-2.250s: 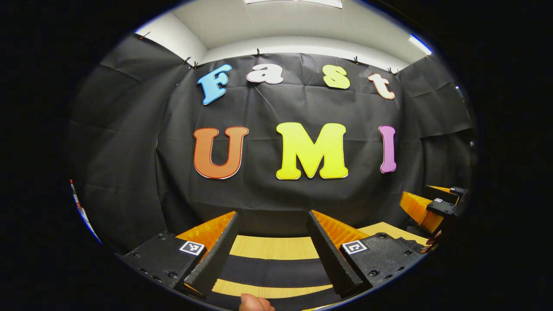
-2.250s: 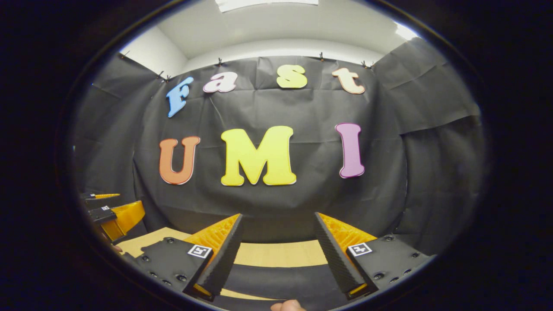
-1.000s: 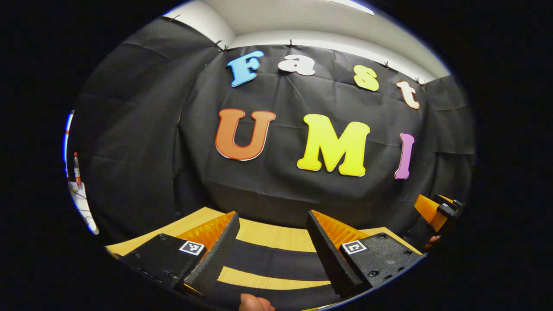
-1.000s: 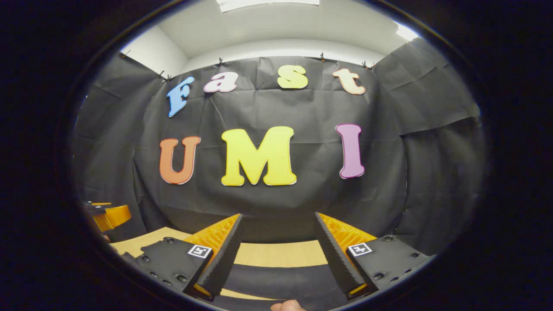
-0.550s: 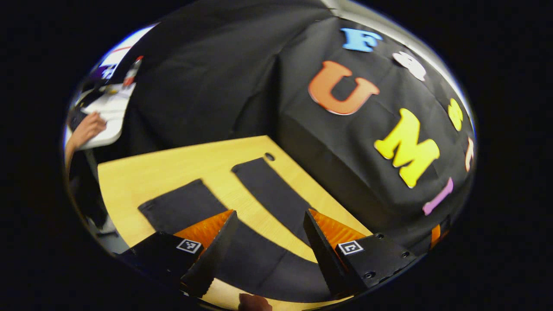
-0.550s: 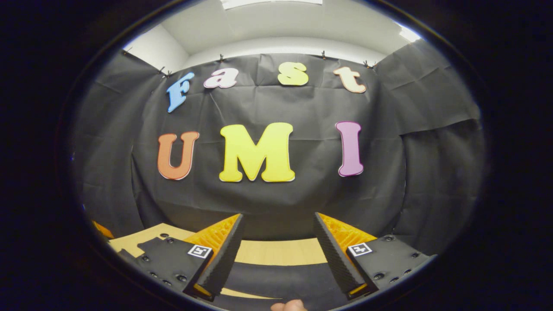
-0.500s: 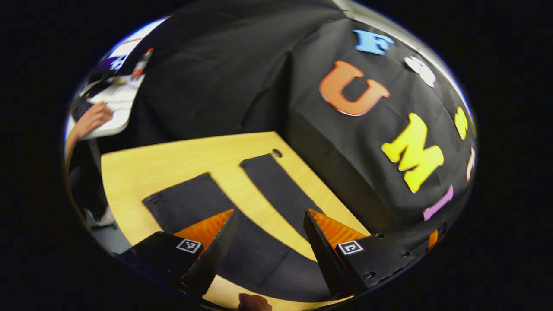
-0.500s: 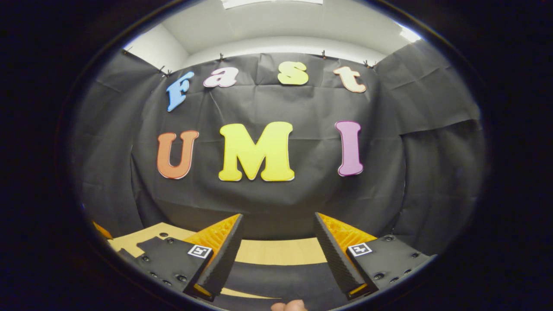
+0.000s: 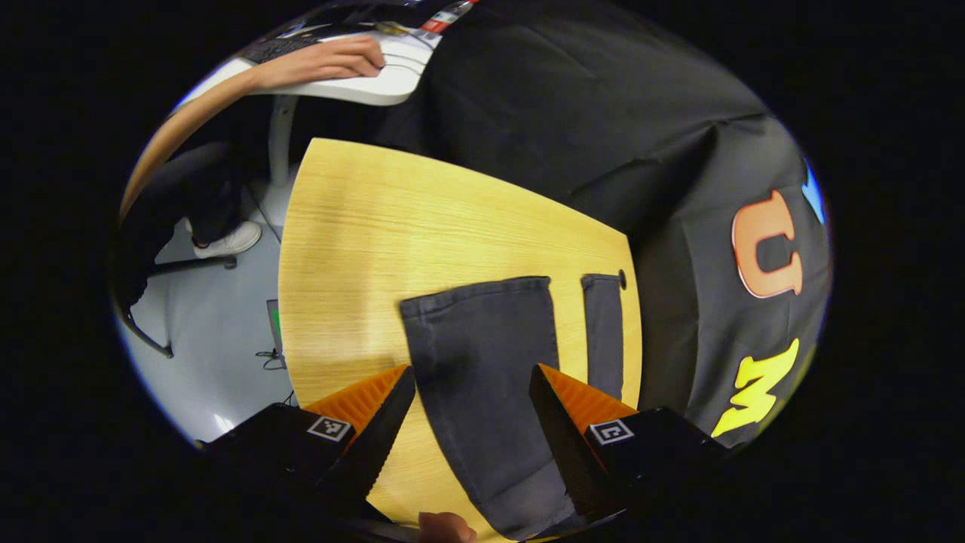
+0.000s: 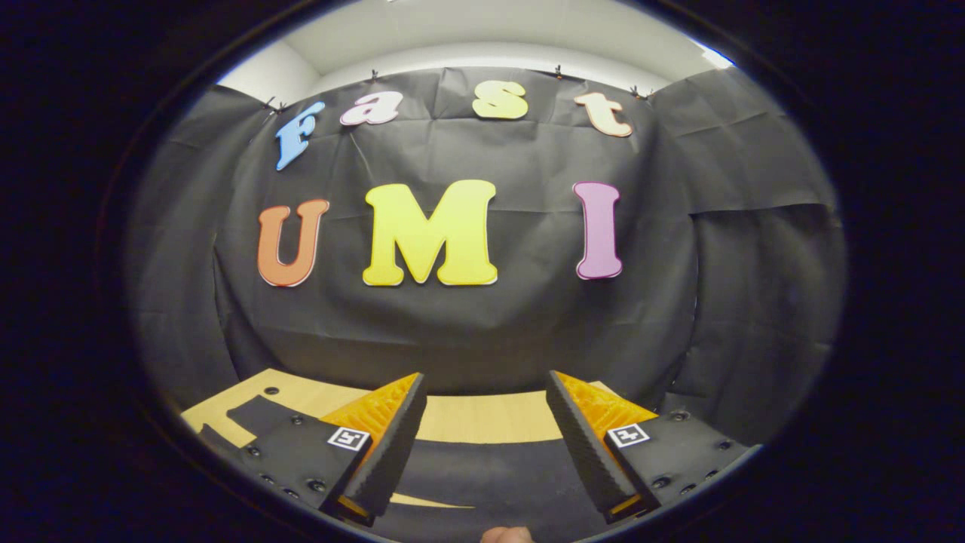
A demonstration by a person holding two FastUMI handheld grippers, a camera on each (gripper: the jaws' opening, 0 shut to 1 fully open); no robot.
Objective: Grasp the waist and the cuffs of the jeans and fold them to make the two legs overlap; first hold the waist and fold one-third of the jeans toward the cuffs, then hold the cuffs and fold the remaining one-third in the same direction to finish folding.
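First step, not yet begun — left gripper [image 9: 467, 422] gapes over the jeans [image 9: 482, 362] cuff near the table [image 9: 354, 226] edge; right gripper [image 10: 486, 430] gapes, unladen — each must next nip denim

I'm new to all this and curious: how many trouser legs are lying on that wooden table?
2, in the left gripper view: the wide leg runs between the open left gripper fingers; the narrow leg lies beside it near the table edge.
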